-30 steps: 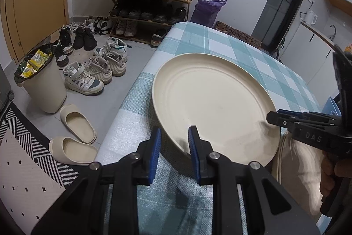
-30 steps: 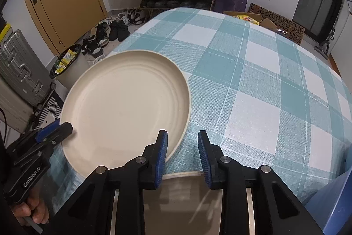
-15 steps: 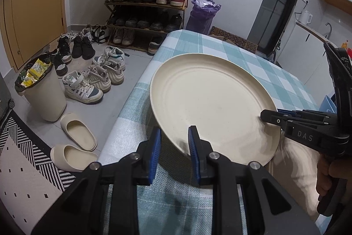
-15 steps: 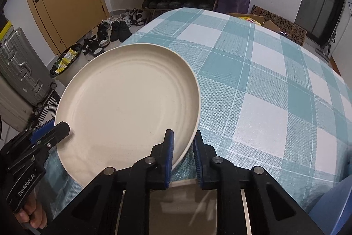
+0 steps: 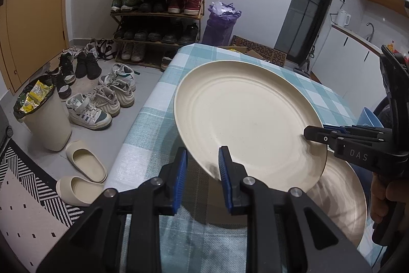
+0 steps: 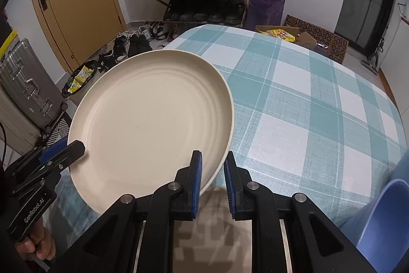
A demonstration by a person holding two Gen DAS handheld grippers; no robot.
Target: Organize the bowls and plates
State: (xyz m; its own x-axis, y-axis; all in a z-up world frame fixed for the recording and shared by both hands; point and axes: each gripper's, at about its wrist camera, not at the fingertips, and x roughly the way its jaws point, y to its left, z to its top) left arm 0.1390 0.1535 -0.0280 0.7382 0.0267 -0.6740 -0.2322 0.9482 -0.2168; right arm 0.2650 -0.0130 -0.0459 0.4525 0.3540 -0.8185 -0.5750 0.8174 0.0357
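Far left of the left wrist view: orange door, then a cream waste bin (image 5: 44, 119) stuffed with yellow wrappers, standing on grey floor beside a black-and-white patterned rug (image 5: 23, 198). Just right of the bin, two cream slippers (image 5: 85, 165), then white sneakers (image 5: 102, 104) scattered before a loaded shoe rack (image 5: 158, 7). Purple bag (image 5: 221, 22) against the wall right of the rack.

Centre: left gripper (image 5: 202, 178), blue-padded jaws clamped on the near rim of a cream plate (image 5: 245, 119). Plate lifted clear of the teal-checked tablecloth (image 5: 145, 129), tilted, far edge higher. Below its right side, a second cream plate (image 5: 340, 198) lying on the table, partly covered by the raised one. Further right, right gripper (image 5: 313, 133), black with blue pads, closed on the opposite rim, a hand (image 5: 383, 198) beneath it.

From the right wrist view, left to right: silver suitcase (image 6: 23, 83) at the wall, the left gripper (image 6: 76, 149) biting the plate's (image 6: 153, 119) left rim, the right gripper (image 6: 213, 178) with jaws having just closed, the plate's rim now nipped between its pads. Rest of the tablecloth (image 6: 306, 106) stretching right, cardboard box (image 6: 317, 40) beyond its far edge, blue chair (image 6: 383, 216) at lower right.
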